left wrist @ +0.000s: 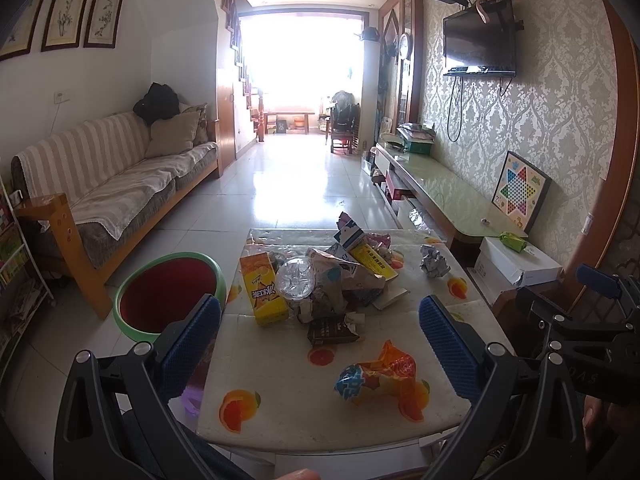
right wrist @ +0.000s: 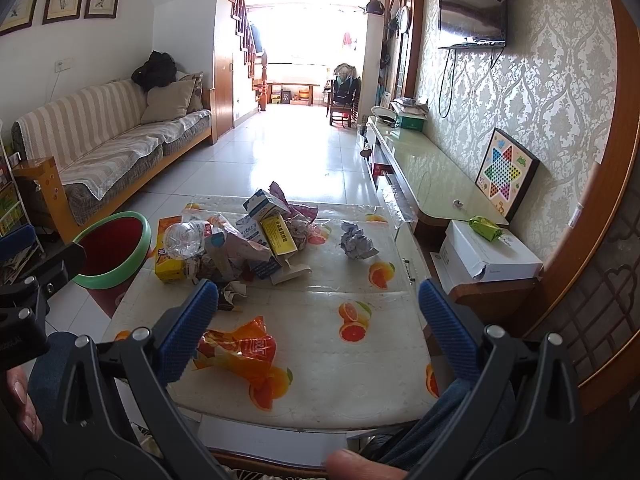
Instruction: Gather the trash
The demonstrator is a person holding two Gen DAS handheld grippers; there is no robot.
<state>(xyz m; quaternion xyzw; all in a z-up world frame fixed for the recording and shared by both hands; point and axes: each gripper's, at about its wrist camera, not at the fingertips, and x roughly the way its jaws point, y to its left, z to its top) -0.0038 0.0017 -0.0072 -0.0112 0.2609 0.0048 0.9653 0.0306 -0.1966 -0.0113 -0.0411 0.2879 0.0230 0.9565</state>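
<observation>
Nothing has been picked up yet, so I judge this the opening step: choosing a first piece of trash and reaching for it. Going left to right in the left wrist view, the green-rimmed bin [left wrist: 170, 294] stands on the floor at about ten o'clock from the left gripper [left wrist: 320, 340], just beside the table [left wrist: 288, 412] edge. The left gripper's blue pads are spread wide with nothing between them. Ahead at twelve o'clock sits the main trash heap: a yellow drink carton [left wrist: 262, 290] touching a crushed clear bottle [left wrist: 295, 278], with torn cartons and wrappers piled behind and a dark brown box [left wrist: 333, 331] at the near edge. Closer in, at about one o'clock, lies an orange snack wrapper [left wrist: 380, 378] apart from the heap, and a crumpled paper ball [left wrist: 434, 262] sits alone further right. The right gripper [right wrist: 318, 334] is likewise wide open and empty; in its view the orange wrapper lies low at about eight o'clock, partly behind its left pad, and the paper ball at one o'clock. The next move probably calls for lowering one gripper over the nearby wrapper, closing on it, then carrying it left to the bin.
</observation>
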